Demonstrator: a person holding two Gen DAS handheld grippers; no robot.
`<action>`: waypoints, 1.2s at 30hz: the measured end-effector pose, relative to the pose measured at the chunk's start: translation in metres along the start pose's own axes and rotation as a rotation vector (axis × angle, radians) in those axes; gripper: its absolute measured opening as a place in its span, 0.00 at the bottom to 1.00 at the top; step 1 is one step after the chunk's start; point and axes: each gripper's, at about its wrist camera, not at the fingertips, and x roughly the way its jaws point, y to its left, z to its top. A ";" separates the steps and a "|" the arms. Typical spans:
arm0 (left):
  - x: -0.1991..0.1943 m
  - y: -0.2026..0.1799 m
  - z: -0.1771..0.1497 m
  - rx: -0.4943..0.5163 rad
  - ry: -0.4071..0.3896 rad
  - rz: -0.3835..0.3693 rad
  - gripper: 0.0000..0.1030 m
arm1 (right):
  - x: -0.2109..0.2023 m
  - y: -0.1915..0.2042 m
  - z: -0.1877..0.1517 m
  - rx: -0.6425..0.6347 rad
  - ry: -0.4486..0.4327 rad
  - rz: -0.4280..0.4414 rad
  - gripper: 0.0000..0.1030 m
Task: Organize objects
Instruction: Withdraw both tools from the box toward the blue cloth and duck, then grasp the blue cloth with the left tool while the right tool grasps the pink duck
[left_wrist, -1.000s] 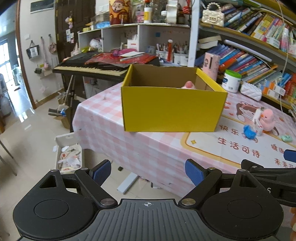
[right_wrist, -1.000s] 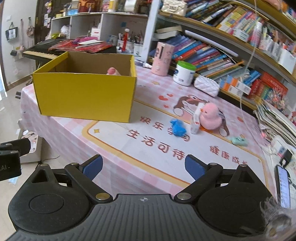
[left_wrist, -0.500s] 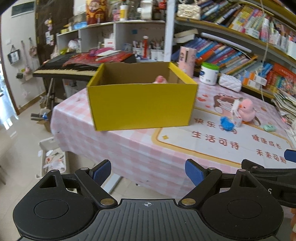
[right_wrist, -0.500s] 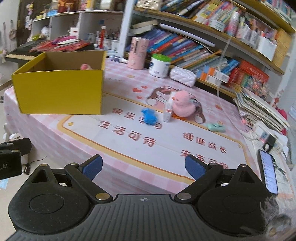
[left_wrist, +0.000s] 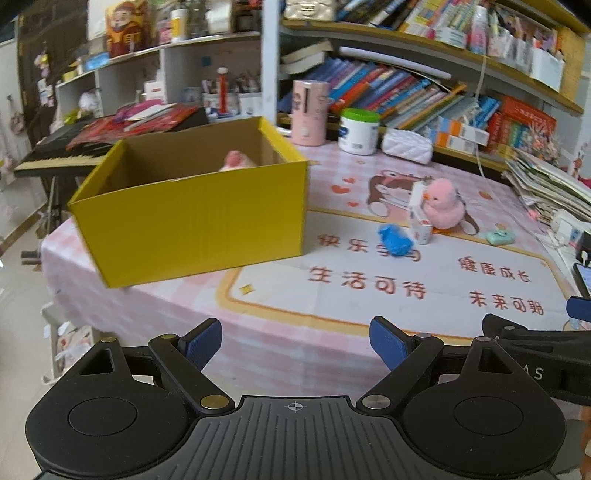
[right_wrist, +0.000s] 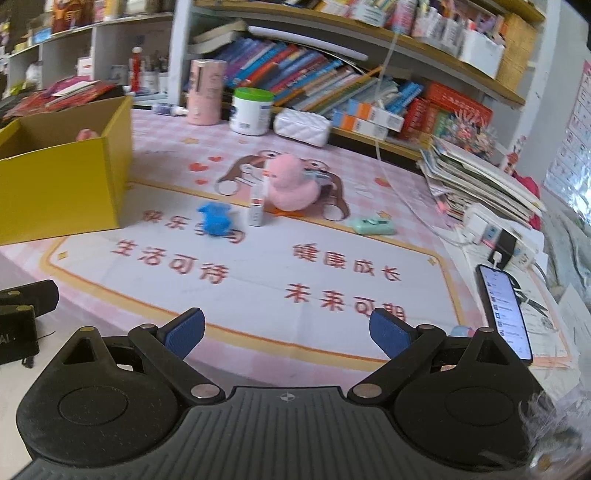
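Note:
A yellow cardboard box (left_wrist: 192, 218) stands open on the table's left part, with a pink item (left_wrist: 236, 160) inside; it also shows in the right wrist view (right_wrist: 59, 188). To its right lie a blue toy (left_wrist: 394, 240) (right_wrist: 214, 219), a small white box (left_wrist: 419, 214) (right_wrist: 256, 206), a pink plush duck (left_wrist: 443, 206) (right_wrist: 290, 182) and a mint-green item (left_wrist: 499, 236) (right_wrist: 371, 226). My left gripper (left_wrist: 295, 341) is open and empty at the table's near edge. My right gripper (right_wrist: 286, 332) is open and empty, over the mat's front edge.
The pink checked tablecloth carries a printed mat (right_wrist: 258, 266). A pink canister (left_wrist: 309, 112), a white jar (left_wrist: 359, 131) and a white pouch (left_wrist: 406, 147) stand at the back by bookshelves. A phone (right_wrist: 504, 310) and paper stacks (right_wrist: 480, 184) lie right. A keyboard (left_wrist: 55, 155) is at the left.
Both views have swung to the right: the yellow box has shifted left in frame and the toys, phone and paper stacks have come into view. Both grippers have stayed open.

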 end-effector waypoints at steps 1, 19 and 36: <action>0.003 -0.004 0.002 0.006 0.001 -0.004 0.87 | 0.004 -0.005 0.002 0.008 0.006 -0.004 0.94; 0.058 -0.059 0.050 -0.003 0.000 -0.017 0.86 | 0.069 -0.058 0.056 0.004 0.002 0.007 0.94; 0.126 -0.104 0.078 -0.021 0.072 0.004 0.56 | 0.133 -0.086 0.096 -0.024 0.000 0.181 0.76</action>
